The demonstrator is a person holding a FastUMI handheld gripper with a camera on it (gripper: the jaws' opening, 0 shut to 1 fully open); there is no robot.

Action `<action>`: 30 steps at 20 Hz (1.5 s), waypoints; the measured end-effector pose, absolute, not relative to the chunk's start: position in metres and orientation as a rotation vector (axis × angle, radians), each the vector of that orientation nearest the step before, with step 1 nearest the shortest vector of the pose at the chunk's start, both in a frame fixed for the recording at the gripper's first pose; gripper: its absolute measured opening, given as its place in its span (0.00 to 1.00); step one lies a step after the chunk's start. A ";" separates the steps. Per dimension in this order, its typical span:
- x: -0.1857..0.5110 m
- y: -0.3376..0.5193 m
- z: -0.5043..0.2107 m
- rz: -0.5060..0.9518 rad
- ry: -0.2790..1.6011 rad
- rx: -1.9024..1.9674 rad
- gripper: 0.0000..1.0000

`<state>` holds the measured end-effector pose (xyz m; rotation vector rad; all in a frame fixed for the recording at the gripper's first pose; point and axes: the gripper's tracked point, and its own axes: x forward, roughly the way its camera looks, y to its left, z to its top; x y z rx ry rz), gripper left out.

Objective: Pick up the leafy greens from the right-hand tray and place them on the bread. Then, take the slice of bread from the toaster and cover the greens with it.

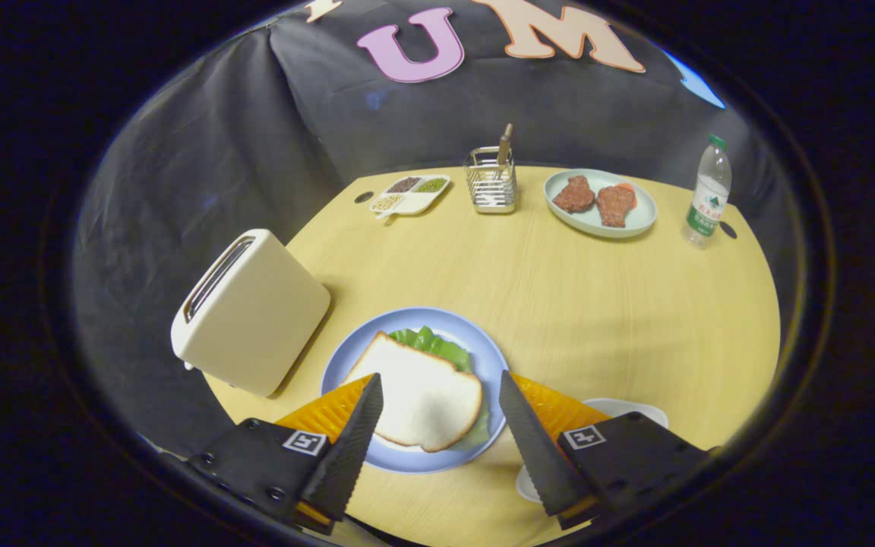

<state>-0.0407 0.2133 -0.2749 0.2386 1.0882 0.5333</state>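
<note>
1. As I look out along the fingers, the round wooden table (559,304) spreads ahead of my gripper (441,425) and carries everything else.
2. The cream toaster (251,311) stands ahead and to the left of the left finger; I can't tell what its slot holds.
3. The blue plate (415,456) lies just ahead, partly between the fingers.
4. My gripper hangs open, fingers spread wide to either side of the plate, touching nothing.
5. The slice of bread (418,395) lies on the plate, covering the leafy greens (434,346), whose edge pokes out on the far side.
6. A white tray (635,410) peeks from behind the right finger.
7. Well beyond: a pale plate with two meat pieces (597,201), a wire holder (491,182), a divided dish (411,194), a water bottle (707,194).
</note>
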 end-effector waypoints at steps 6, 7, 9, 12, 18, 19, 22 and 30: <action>-0.022 0.193 -0.197 0.530 0.793 0.183 0.99; -0.022 0.188 -0.182 0.518 0.740 0.174 0.99; -0.022 0.176 -0.146 0.485 0.646 0.171 0.99; -0.010 0.148 -0.098 0.409 0.481 0.135 0.99; -0.022 0.116 -0.031 0.309 0.324 0.084 1.00; -0.028 0.113 -0.027 0.303 0.315 0.092 1.00; -0.040 0.092 -0.022 0.261 0.281 0.095 1.00; -0.051 0.059 -0.013 0.177 0.186 0.043 1.00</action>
